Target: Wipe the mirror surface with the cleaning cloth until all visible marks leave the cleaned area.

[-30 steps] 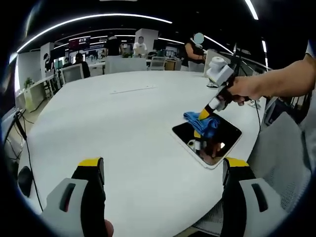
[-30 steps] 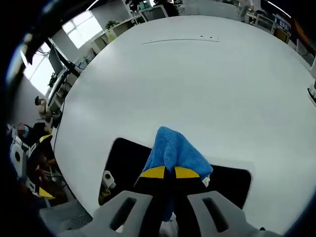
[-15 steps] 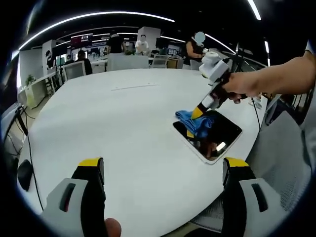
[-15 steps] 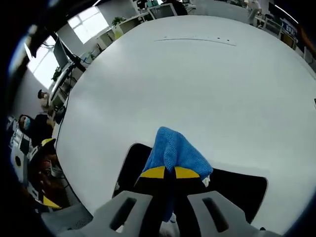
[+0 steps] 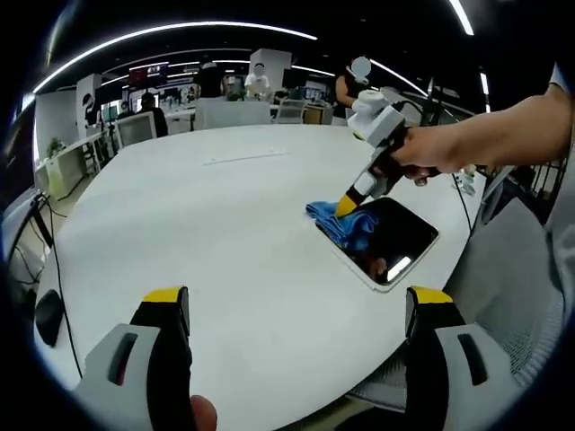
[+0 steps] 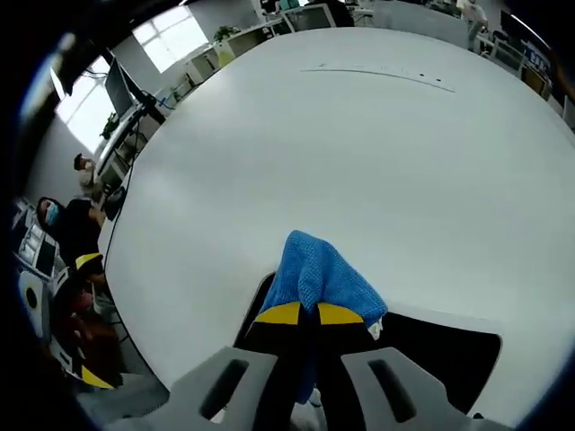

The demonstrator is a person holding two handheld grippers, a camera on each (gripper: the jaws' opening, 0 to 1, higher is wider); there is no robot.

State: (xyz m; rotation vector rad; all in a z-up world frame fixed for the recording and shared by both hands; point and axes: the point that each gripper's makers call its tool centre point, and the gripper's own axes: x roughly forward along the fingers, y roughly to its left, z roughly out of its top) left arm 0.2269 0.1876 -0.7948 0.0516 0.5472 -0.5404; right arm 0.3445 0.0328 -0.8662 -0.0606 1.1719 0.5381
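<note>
Right gripper [image 6: 301, 316]: fingers pinching the cleaning cloth [image 6: 316, 277], one, blue.
Change: cloth has travelled across the mirror [image 5: 384, 236] to its far edge, now overhanging onto the counter [image 5: 216, 233]; judged one wiping stroke completed, more passes likely.
Mirror: one, dark, flat near the counter's edge.
Left gripper [image 5: 292, 310]: fingers spread, empty, well apart from the mirror.
Grippers: two.

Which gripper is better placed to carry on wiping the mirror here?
The right gripper. Its jaws are shut on the blue cloth, which sits at the edge of the mirror. The left gripper is open, holds nothing, and hangs well short of the mirror above the white table.
</note>
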